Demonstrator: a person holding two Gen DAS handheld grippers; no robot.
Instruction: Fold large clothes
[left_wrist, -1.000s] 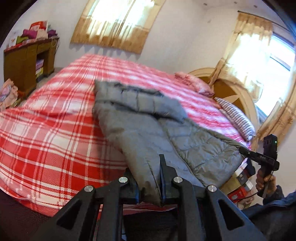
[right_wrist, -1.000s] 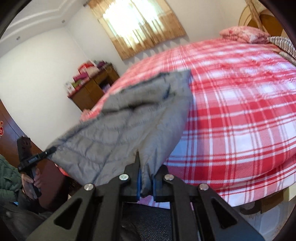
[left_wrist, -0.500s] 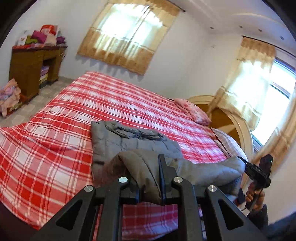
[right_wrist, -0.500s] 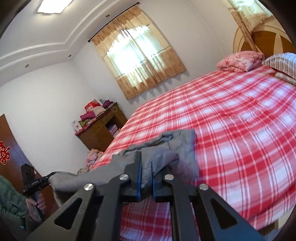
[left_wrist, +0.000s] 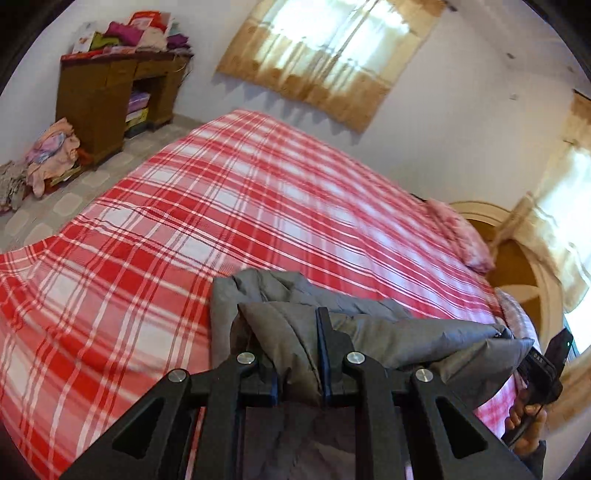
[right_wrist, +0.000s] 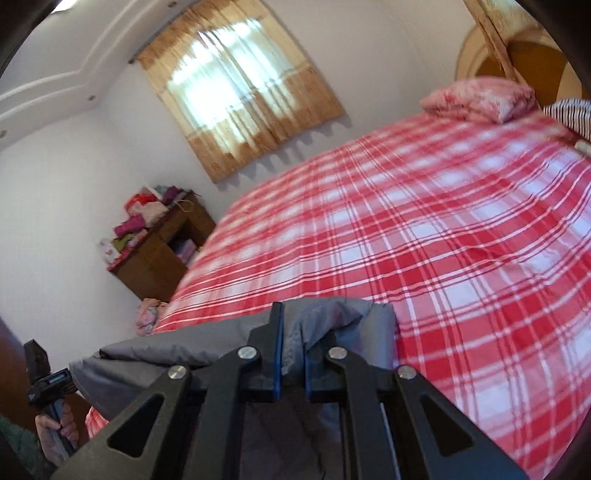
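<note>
Since a second ago both my claws have swept the hem end of the grey padded jacket (left_wrist: 369, 325) forward over its own body; earlier it lay long and flat across the red plaid bed (left_wrist: 184, 221), now it's bunched into a doubled roll right at my fingertips.

Left gripper (left_wrist: 299, 354): jaws nearly closed, pinching a thick fold of jacket fabric between the pads. Right gripper (right_wrist: 293, 350): same, nearly closed with grey cloth wedged between the blue pads. In the left view the right claw sits at 4 o'clock, gripped by my hand (left_wrist: 524, 417).

Jacket stretches between the two claws as a horizontal tube at 6 o'clock, its far part resting on the near bed edge; collar end peeks out at 11 o'clock of the left claw.

Progress, my guess: mid-fold, roughly halfway. Bottom-to-top fold is in the air, not laid down. Left to do: lower the edge onto the collar end, release, flatten, maybe fold once more.

Beyond: pink pillow (right_wrist: 480, 98) at 1 o'clock, wooden desk (left_wrist: 99, 96) at 10 o'clock, curtained window (right_wrist: 240, 85) at 12.
</note>
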